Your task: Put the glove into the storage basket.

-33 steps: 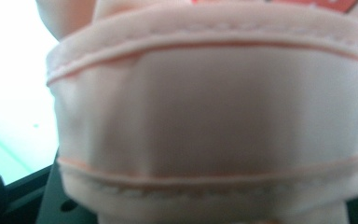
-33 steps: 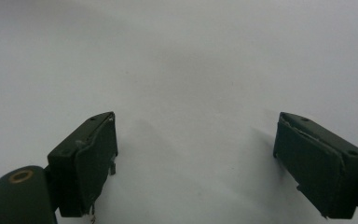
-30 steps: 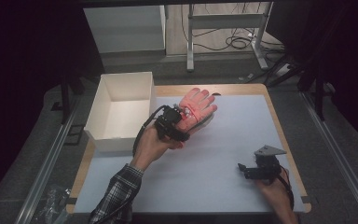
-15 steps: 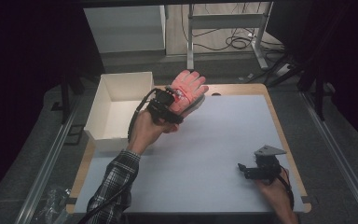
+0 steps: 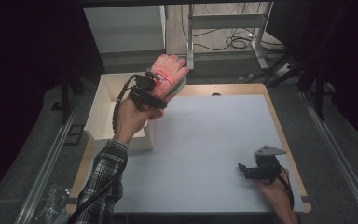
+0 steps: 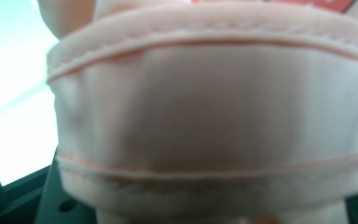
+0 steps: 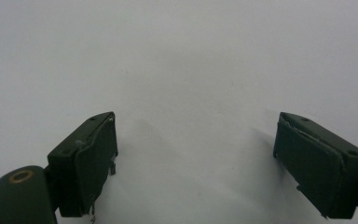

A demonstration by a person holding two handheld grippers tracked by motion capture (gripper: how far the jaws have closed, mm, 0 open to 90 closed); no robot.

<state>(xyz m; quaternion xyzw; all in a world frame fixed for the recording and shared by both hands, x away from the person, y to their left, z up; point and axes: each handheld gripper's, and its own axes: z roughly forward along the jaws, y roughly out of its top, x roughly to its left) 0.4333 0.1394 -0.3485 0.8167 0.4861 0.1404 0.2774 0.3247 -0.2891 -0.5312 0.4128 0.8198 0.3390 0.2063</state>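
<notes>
A pink and white glove hangs in the air over the right rim of the white box, held up by my left gripper, which is shut on its cuff. In the left gripper view the pale cuff of the glove sits right against the camera and hides the jaws. My right gripper rests low on the white table surface near the front right corner, open, with nothing between its fingers.
The open white box stands at the table's left edge, beside the wooden border. Metal rails run along both sides of the table. Desk legs and cables lie on the floor behind.
My left gripper has carried the glove up and to the left, from over the table's back middle to above the box's right rim. The right gripper has stayed still.
</notes>
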